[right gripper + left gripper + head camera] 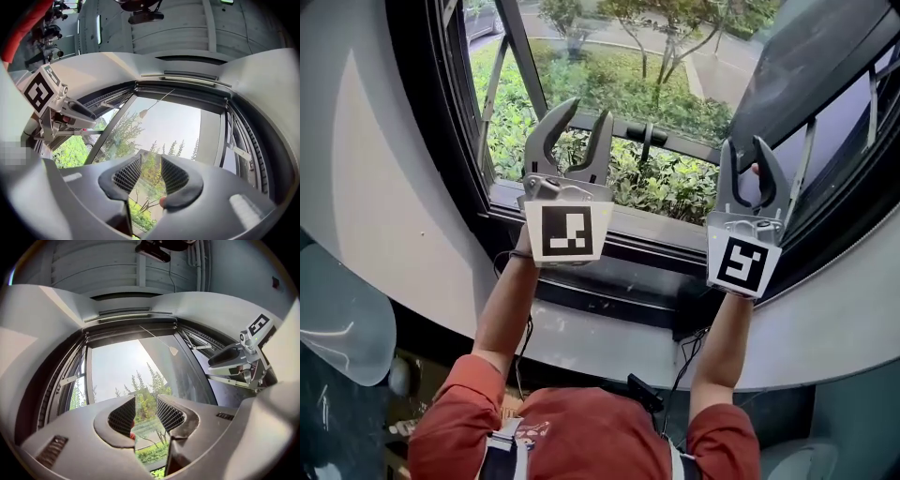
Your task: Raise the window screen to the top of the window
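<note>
Between the jaws of the left gripper (590,111) and right gripper (743,145) only trees (149,389) are showing; both pairs are gaping, gripping nothing.

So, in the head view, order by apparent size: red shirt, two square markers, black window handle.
Largest: red fabric shirt.
Then left black-and-white square marker and right square marker, nearly alike, unranked.
Smallest: black window handle.

Open room lies between the left gripper (587,113) and the right gripper (743,145), above the window sill (630,231). Just beyond their tips a sash rail (694,147) with a black handle (647,142) crosses the opening. A dark slanted panel (816,66) stands close beside the right gripper.
</note>
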{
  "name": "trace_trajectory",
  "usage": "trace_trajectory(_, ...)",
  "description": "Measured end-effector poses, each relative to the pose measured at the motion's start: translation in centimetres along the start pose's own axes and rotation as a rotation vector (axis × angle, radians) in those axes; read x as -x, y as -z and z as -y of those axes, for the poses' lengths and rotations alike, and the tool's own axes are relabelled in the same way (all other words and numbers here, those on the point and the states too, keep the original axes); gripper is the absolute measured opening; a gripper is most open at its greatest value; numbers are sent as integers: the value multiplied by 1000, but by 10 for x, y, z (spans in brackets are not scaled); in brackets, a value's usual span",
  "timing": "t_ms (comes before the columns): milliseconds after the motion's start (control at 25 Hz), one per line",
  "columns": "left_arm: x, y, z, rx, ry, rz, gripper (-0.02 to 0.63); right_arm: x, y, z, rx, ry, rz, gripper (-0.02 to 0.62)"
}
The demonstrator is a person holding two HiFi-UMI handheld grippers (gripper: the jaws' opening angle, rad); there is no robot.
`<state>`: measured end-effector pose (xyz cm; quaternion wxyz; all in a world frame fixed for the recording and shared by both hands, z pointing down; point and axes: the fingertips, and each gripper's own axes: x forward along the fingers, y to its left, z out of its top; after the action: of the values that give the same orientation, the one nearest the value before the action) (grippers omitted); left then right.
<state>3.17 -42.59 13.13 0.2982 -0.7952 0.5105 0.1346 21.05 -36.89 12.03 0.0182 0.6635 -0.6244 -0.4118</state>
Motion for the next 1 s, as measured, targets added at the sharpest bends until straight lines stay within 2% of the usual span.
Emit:
trace_trajectory(440,45,70,40,129,34,-127,126,49,51,-42,-101,-35,-74,129)
trace_trajectory(680,73,95,57,164,51,-175,124,81,82,-62,-166,-37,-156,129)
trace_trajectory(1000,113,121,69,197,50,-240,126,118,100,-88,-216,-67,-210,129)
